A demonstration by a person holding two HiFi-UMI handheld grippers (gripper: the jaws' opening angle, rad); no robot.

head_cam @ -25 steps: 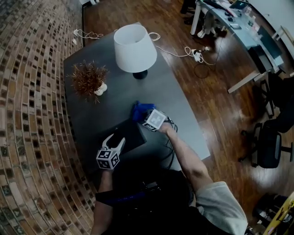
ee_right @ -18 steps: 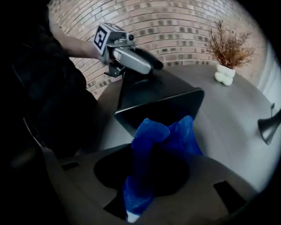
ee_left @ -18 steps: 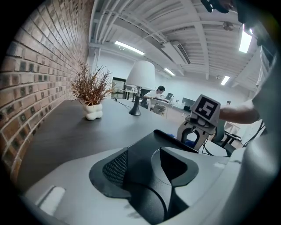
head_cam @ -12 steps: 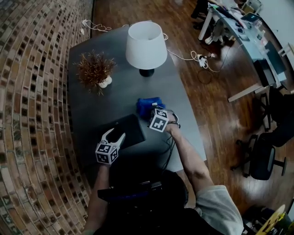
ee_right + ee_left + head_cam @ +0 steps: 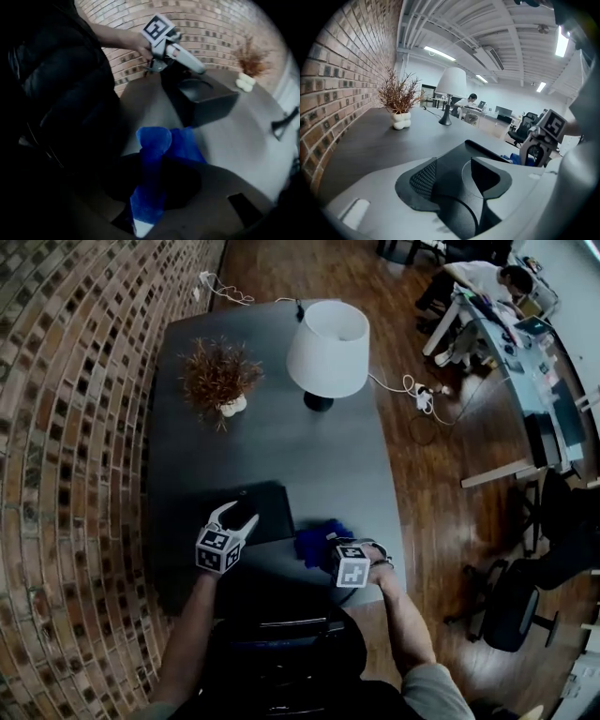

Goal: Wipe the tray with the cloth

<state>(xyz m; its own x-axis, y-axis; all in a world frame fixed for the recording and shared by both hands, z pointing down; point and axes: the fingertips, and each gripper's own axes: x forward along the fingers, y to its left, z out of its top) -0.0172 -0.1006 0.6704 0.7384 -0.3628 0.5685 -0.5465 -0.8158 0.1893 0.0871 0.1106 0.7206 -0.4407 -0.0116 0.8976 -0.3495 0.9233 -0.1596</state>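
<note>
Dragged nearer, cloth point(image 5: 315, 541) hangs (apparently pinched) in right hand-held gripper point(image 5: 151, 187)

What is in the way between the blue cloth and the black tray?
Nothing visible. The cloth, pinched in the right gripper's jaws, is just right of the tray, with only bare table between them. The left gripper is at the tray's near edge, clear of that path.

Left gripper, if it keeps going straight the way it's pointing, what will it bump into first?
The black tray. The left gripper has its jaws apart and points down onto it. It looks very close, though the depth is hard to judge.
</note>
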